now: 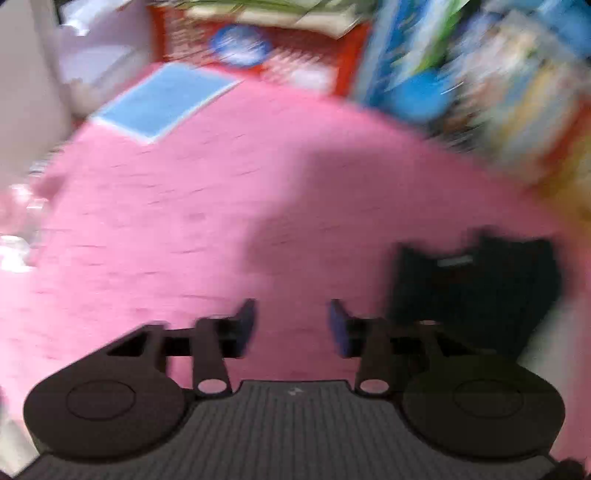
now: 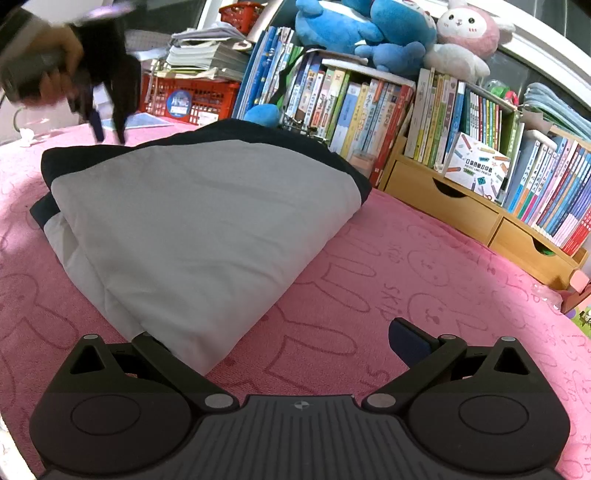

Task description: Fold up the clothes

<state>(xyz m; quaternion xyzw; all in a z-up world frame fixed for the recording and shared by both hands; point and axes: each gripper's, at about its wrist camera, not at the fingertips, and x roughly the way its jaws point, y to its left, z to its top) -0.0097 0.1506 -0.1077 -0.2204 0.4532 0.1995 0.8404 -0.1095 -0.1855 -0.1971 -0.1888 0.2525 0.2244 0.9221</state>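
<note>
R gripper's [image 2: 280,339] left finger hidden under garment [image 2: 192,221].

Grey-and-black garment [image 2: 192,221], pink rabbit-patterned cover [image 2: 406,266]

A pink cloth [image 2: 369,266] with rabbit outlines covers the tabletop. At its far edge stands a red crate [image 2: 192,98] with stacked papers [image 2: 207,55] on top, and a blue sheet [image 1: 166,101] lies flat before it. Rows of upright books [image 2: 354,107] fill a wooden shelf [image 2: 443,199] with drawers. Blue plush toys [image 2: 354,26] and a pink rabbit plush [image 2: 469,26] rest on the books.
</note>
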